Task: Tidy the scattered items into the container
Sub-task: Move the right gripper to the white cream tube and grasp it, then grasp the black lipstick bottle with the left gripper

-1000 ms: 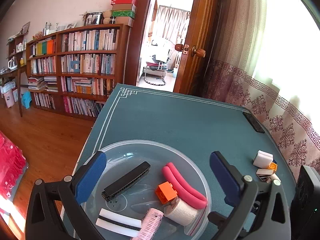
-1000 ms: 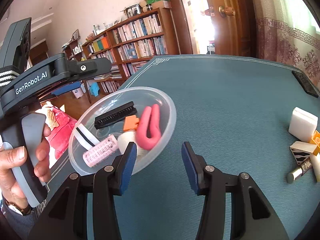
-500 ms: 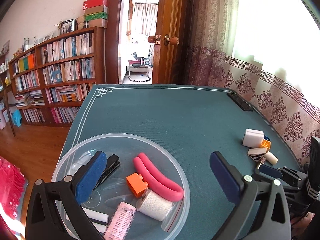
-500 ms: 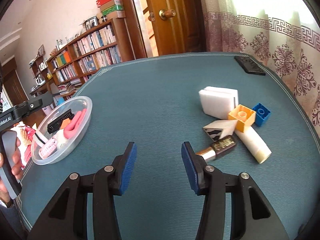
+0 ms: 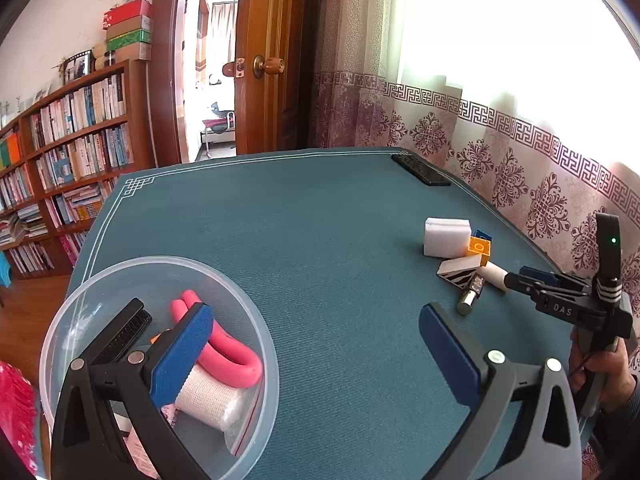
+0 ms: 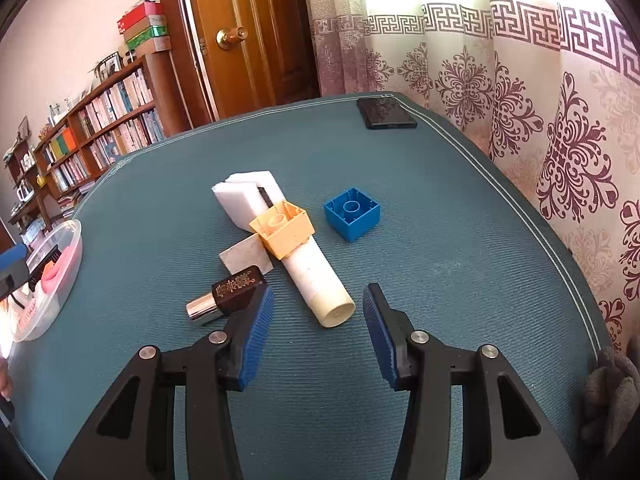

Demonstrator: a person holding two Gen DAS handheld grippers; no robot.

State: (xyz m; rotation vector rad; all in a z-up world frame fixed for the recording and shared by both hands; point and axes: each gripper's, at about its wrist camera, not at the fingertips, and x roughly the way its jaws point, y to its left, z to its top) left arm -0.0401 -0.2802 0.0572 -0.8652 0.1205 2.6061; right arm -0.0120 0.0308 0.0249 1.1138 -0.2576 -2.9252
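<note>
The round clear plastic bowl [image 5: 256, 320] at the desk's near left corner already holds part of the clutter: one pink bent foam tube [image 5: 224, 350], one white gauze roll [image 5: 204, 398] and one black comb-like bar [image 5: 124, 330]; the left hand-held gripper [image 5: 316, 354], spread wide and empty, hides the rest. Six things remain in a cluster on the teal desk [image 6: 440, 208]: one white foam block [image 6: 244, 196], one yellow brick [image 6: 285, 229], one blue brick [image 6: 352, 218], one cream tube [image 6: 316, 280], one striped card [image 6: 246, 257] and one brown lipstick [image 6: 228, 294]. The right hand-held gripper [image 6: 318, 330] hangs wide open and empty at the tube's end. Roughly half done, I'd judge.
</note>
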